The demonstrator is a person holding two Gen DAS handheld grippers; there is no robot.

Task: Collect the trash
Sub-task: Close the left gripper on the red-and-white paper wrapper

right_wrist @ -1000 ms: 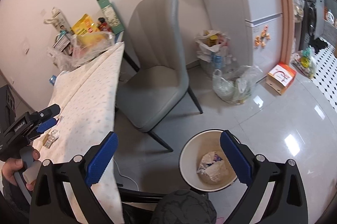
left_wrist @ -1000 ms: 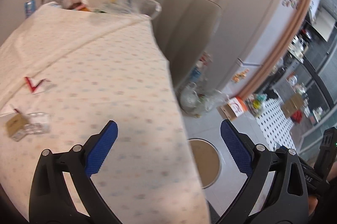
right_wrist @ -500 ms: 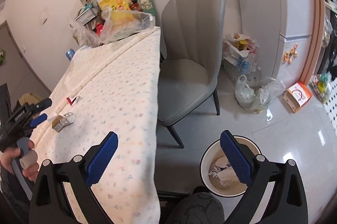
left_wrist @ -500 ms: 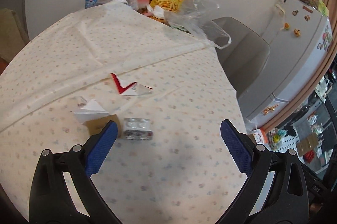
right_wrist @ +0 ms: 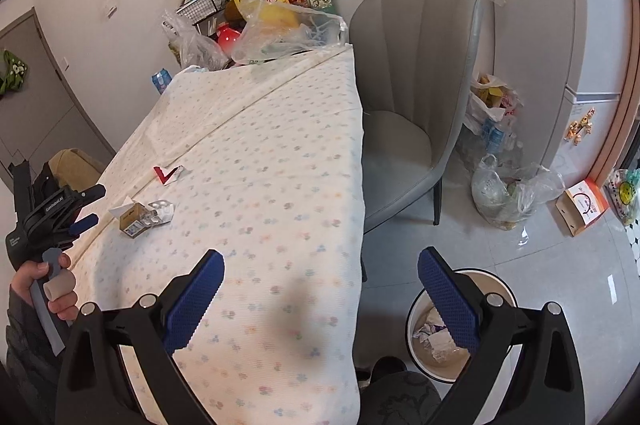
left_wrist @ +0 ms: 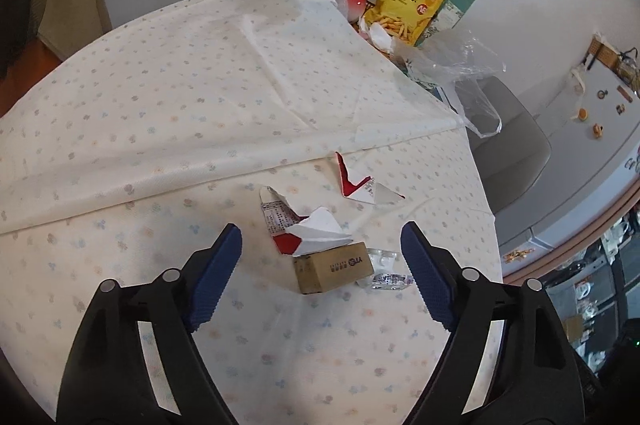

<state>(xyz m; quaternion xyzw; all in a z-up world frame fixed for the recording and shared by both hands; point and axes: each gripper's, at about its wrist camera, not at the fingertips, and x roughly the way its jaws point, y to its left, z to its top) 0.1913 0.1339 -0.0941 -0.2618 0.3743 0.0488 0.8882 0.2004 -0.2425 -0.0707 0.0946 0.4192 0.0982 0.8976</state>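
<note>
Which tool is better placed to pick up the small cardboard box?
Left tool: its closing jaws already frame the cardboard box, not yet touching it. The right tool hangs open near the bin, away from it.

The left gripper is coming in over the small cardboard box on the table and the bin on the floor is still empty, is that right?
Not quite. The bin already holds crumpled paper, as the right wrist view shows. The rest stands: the left gripper, closing but touching nothing, is over the small cardboard box on the table.
</note>
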